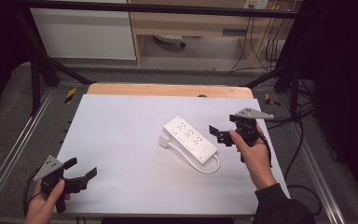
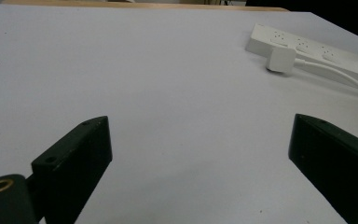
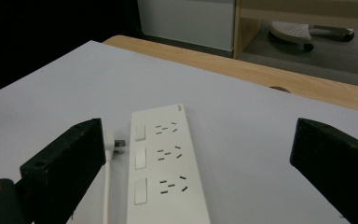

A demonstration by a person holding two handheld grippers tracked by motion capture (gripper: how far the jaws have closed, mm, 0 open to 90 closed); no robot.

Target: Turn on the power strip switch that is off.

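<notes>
I see the white power strip (image 1: 190,139) lying flat and at an angle on the white bench (image 1: 121,135), right of the middle, with its sockets facing up. Its white cable (image 1: 209,167) loops round the near end and runs back along the strip's left side to the white plug (image 1: 164,140), which lies on the bench just beside the strip's far end, not in any socket. In the right gripper view the plug's pins (image 3: 119,142) point towards the strip (image 3: 165,163), close to it but apart.

My right gripper (image 1: 220,133) is just to the right of the strip, its fingers spread wide and holding nothing; I cannot tell whether the nearer finger touches the strip. In its own view the strip lies between the two black fingers (image 3: 65,163).

My left gripper (image 1: 81,170) is at the near left corner of the bench, well apart from the strip, fingers wide and holding nothing. From its view the strip (image 2: 317,51) and plug (image 2: 280,59) lie far off at the upper right, across bare bench.
</notes>
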